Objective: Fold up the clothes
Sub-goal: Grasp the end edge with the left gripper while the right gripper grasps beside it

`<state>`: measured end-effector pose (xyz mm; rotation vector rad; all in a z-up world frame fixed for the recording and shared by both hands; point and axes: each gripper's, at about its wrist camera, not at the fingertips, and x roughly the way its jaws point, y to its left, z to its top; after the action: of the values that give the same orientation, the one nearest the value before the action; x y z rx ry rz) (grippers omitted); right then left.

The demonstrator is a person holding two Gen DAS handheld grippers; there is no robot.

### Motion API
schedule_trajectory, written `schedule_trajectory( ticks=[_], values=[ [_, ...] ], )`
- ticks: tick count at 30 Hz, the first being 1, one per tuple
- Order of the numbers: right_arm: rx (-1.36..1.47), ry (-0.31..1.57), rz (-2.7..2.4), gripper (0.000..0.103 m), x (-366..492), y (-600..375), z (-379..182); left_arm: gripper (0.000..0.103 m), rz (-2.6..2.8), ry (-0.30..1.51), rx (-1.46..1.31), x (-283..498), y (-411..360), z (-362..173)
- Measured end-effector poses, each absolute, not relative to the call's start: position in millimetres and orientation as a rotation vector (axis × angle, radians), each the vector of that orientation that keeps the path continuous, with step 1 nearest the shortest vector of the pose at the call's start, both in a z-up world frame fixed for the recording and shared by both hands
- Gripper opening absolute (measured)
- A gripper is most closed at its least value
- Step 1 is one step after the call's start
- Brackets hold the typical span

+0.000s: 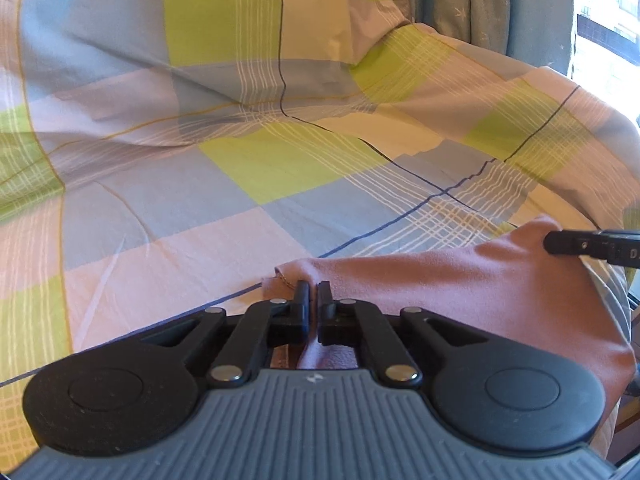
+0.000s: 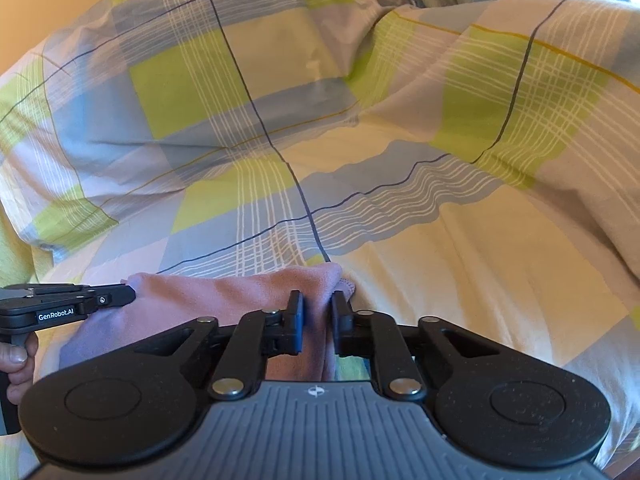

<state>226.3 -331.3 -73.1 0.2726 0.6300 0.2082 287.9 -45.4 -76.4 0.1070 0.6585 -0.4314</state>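
A pink cloth (image 1: 460, 284) lies on a checked bedspread at the near edge of the bed. In the left wrist view my left gripper (image 1: 314, 292) is shut on the cloth's left corner, a thin fold pinched between its pads. The right gripper's tip (image 1: 560, 242) shows at the far right over the cloth's other end. In the right wrist view my right gripper (image 2: 317, 304) is shut on the right corner of the pink cloth (image 2: 208, 300), bunched fabric filling the gap between its fingers. The left gripper (image 2: 116, 298) reaches in from the left, held by a hand (image 2: 18, 356).
The checked bedspread (image 1: 248, 168) in green, blue, pink and cream covers the bed and rises in big folds at the back (image 2: 520, 92). A grey-green curtain (image 1: 480, 0) and a bright window (image 1: 608, 20) stand behind at the right.
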Motion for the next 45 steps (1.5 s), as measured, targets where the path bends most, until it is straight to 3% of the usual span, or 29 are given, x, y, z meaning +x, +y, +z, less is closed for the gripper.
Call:
schedule_trajectory(
  ticks=[6, 10, 13, 16, 21, 26, 29, 30, 33, 36, 40, 45],
  values=[
    [0.227, 0.618, 0.21, 0.009, 230.9, -329.6, -71.8, 0.002, -0.405, 0.66, 0.125, 285.2, -43.6, -78.8],
    [0.301, 0.644, 0.168, 0.022, 234.0, -344.9, -80.1, 0.002, -0.404, 0.66, 0.12, 285.6, -43.1, -79.6],
    [0.296, 0.608, 0.175, 0.023, 229.7, -344.1, -74.7, 0.003, -0.412, 0.659, 0.081, 287.3, -38.1, -79.4],
    [0.297, 0.575, 0.197, 0.023, 227.9, -341.9, -70.8, 0.012, -0.393, 0.646, 0.02, 291.1, -27.8, -77.9],
    [0.323, 0.591, 0.202, 0.023, 235.2, -342.7, -73.3, 0.013, -0.425, 0.656, -0.057, 298.5, -21.1, -78.6],
    [0.323, 0.6, 0.21, 0.023, 236.7, -338.2, -75.8, 0.014, -0.436, 0.666, 0.063, 295.6, -39.1, -82.6],
    [0.313, 0.604, 0.207, 0.025, 237.4, -335.0, -76.3, 0.002, -0.416, 0.651, 0.073, 291.3, -41.2, -79.8],
    [0.308, 0.605, 0.203, 0.024, 237.4, -334.0, -76.3, 0.002, -0.409, 0.64, 0.072, 289.2, -40.9, -78.0],
    [0.259, 0.569, 0.21, 0.007, 233.7, -328.9, -71.1, 0.002, -0.391, 0.631, 0.097, 286.2, -43.0, -77.5],
    [0.199, 0.527, 0.226, 0.006, 231.8, -322.9, -64.5, 0.002, -0.388, 0.652, 0.101, 288.3, -43.0, -81.9],
    [0.243, 0.614, 0.185, 0.003, 241.6, -332.3, -79.4, 0.003, -0.389, 0.662, 0.086, 289.9, -40.5, -81.0],
    [0.24, 0.599, 0.119, 0.007, 238.8, -339.8, -76.2, 0.018, -0.356, 0.662, 0.076, 290.5, -33.3, -78.6]
  ],
)
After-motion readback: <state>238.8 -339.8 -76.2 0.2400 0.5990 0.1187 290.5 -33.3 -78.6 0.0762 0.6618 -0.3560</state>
